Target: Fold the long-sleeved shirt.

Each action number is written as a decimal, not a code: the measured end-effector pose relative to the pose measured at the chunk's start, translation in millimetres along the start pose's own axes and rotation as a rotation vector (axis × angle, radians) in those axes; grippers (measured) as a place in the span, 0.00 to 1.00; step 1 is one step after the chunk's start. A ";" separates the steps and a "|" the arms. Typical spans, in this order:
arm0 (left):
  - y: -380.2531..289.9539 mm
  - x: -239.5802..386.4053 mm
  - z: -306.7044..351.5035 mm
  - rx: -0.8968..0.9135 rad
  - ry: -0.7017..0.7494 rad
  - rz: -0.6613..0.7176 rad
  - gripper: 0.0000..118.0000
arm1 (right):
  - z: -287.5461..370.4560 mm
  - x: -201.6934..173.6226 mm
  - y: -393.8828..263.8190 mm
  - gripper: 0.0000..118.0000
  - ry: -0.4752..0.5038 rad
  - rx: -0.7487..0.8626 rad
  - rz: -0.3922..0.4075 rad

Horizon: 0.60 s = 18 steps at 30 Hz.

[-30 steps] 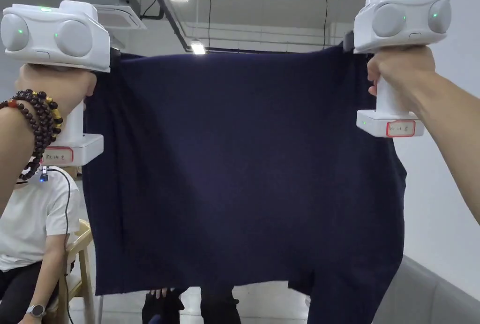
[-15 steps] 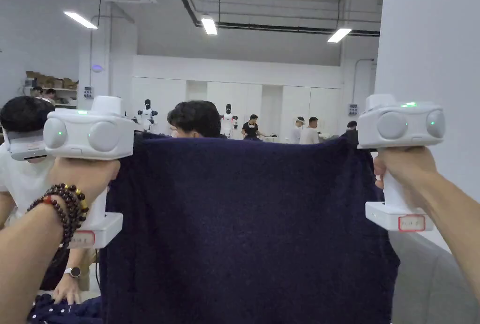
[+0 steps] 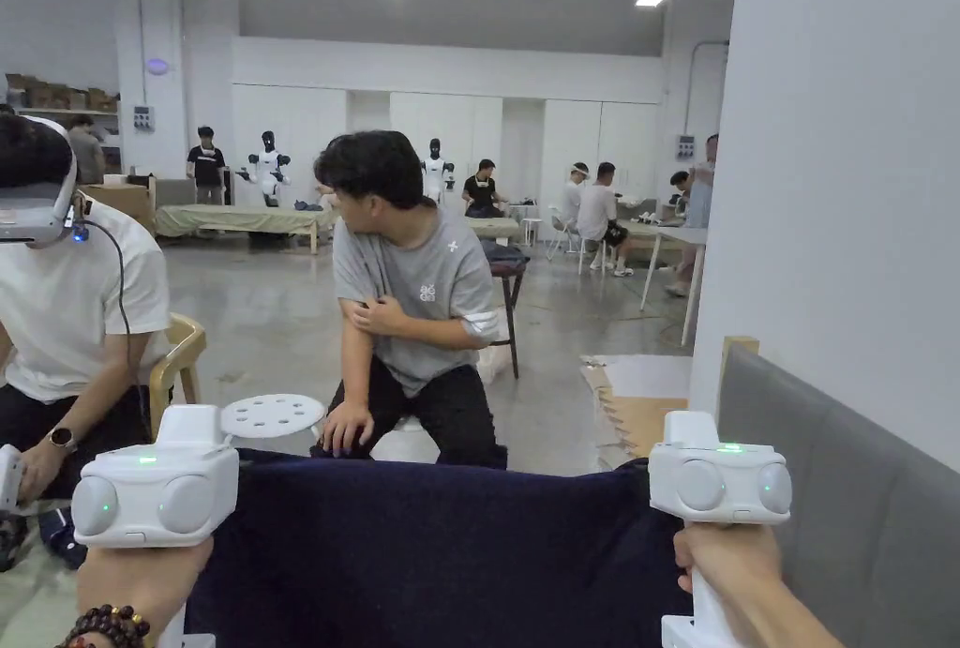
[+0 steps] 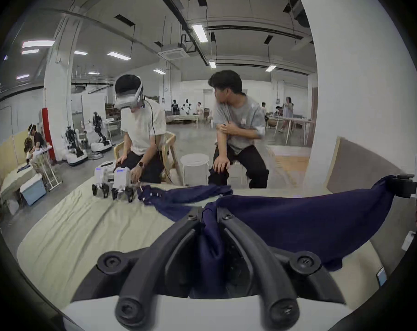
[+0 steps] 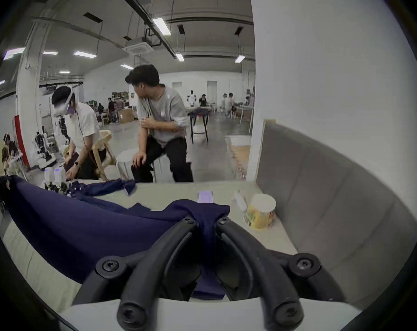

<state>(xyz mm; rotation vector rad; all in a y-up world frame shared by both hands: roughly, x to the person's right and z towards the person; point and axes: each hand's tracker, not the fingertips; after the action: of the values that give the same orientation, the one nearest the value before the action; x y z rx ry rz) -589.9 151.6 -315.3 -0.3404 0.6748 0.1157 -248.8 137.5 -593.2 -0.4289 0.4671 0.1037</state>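
Pale green sheeting [image 4: 88, 228] covers the work surface beneath both tools, with a grey padded panel [image 5: 334, 193] and a white pillar [image 3: 844, 162] to the right of the right gripper. We see the left gripper [image 4: 208, 213] with its jaws closed together, both pressing on a bunched corner of the navy long-sleeved shirt [image 4: 298, 224]. We see the right gripper [image 5: 206, 219] likewise with jaws drawn in, both pinching the opposite corner of the same shirt. In the head view, the left gripper [image 3: 155, 495] and right gripper [image 3: 720, 481] are held level and well apart, with the shirt [image 3: 441, 556] stretched between them; the cloth hangs below them and part of it trails forward onto the sheeting. Just beyond the right gripper stands a paper cup [image 5: 260, 210]. Beyond the left gripper, a second dark garment [image 4: 179, 194] lies on the sheeting, beside another pair of grippers [image 4: 114, 183]. Farther out sit a person in a white shirt [image 3: 66, 303] wearing a headset and a person in a grey shirt [image 3: 422, 293].
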 end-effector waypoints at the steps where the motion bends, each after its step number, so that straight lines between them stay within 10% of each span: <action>1: -6.5 0.0 0.4 -0.016 0.008 -0.017 0.11 | -0.4 -0.8 -9.0 0.07 -0.002 -0.022 0.013; 18: -161.3 -40.1 111.0 -0.096 -0.056 0.080 0.12 | 141.1 30.7 -186.0 0.08 0.043 -0.075 0.031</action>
<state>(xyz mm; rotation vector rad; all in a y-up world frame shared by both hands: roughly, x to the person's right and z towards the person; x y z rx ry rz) -520.7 38.8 -165.5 -0.4006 0.6284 0.2337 -127.1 28.7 -423.5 -0.4982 0.5137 0.1428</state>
